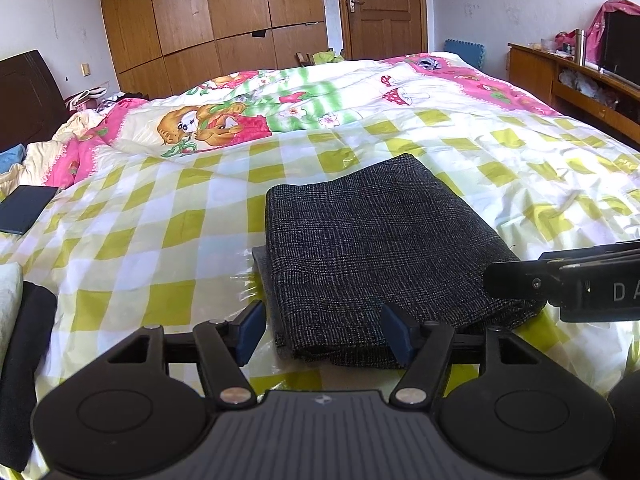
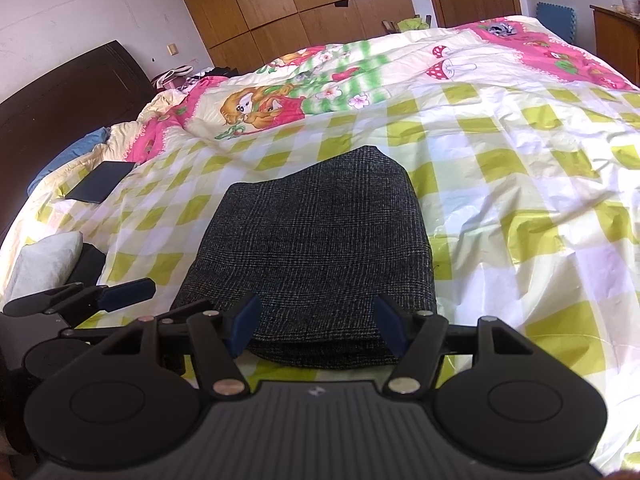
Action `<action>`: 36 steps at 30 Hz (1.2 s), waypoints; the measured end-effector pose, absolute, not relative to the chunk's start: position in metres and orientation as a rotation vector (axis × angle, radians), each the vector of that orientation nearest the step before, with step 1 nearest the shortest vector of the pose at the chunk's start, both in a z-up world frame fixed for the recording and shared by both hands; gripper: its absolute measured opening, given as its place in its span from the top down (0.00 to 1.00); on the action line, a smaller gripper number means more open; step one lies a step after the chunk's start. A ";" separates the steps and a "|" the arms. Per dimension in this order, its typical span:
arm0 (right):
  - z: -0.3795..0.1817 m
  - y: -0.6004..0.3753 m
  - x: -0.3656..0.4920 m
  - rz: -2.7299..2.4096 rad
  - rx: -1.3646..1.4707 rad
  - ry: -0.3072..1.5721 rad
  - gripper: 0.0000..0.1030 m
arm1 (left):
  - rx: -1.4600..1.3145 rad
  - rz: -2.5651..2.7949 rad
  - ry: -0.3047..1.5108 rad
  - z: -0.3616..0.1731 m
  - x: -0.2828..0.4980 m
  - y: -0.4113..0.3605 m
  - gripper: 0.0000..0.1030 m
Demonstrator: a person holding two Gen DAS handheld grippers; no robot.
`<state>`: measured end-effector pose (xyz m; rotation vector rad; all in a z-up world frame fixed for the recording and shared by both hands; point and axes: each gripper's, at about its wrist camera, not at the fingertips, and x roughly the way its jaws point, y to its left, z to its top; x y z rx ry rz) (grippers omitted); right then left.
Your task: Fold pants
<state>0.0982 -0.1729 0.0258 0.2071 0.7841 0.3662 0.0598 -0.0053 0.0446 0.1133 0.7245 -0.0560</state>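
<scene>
Two wrist views cover a wide bed (image 1: 500,152) spread with a sheet of yellow-green and white checks; farther back lies a quilt (image 1: 248,108) printed with cartoon bears, strawberries and mushrooms on pink borders. Behind the bed stand a wooden wardrobe (image 1: 208,8) and a panelled door (image 1: 380,4); a low wooden cabinet (image 1: 560,80) lines the right wall.

Near the front edge of the checked sheet lie the pants (image 1: 376,248), dark grey with a fine pale weave, folded into a compact layered rectangle with flat top and stacked edges toward the cameras.

Left gripper (image 1: 322,334): jaws apart, blue pads on either side of the near left corner of the pants, nothing clamped. Right gripper (image 2: 316,326): jaws apart, straddling the near edge of the folded stack, nothing held. In the left view its body shows the white letters "DA", the rest cut off by the frame.

A dark flat rectangular item (image 1: 26,208) rests on the sheet at far left, well apart from the pants.
</scene>
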 end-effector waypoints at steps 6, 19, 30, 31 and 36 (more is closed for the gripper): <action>0.022 -0.179 0.110 0.349 0.218 0.791 0.37 | 0.123 -0.046 0.740 0.041 0.069 -0.001 0.25; 0.001 -0.177 0.130 0.346 0.218 0.838 0.36 | 0.109 -0.041 0.797 0.022 0.091 0.003 0.22; 0.003 -0.173 0.134 0.355 0.211 0.830 0.36 | 0.108 -0.038 0.799 0.021 0.096 0.005 0.17; 0.003 -0.173 0.134 0.351 0.205 0.824 0.36 | 0.108 -0.037 0.798 0.021 0.095 0.005 0.17; 0.007 -0.187 0.139 0.317 0.213 0.807 0.36 | 0.101 -0.026 0.781 0.024 0.094 0.012 0.15</action>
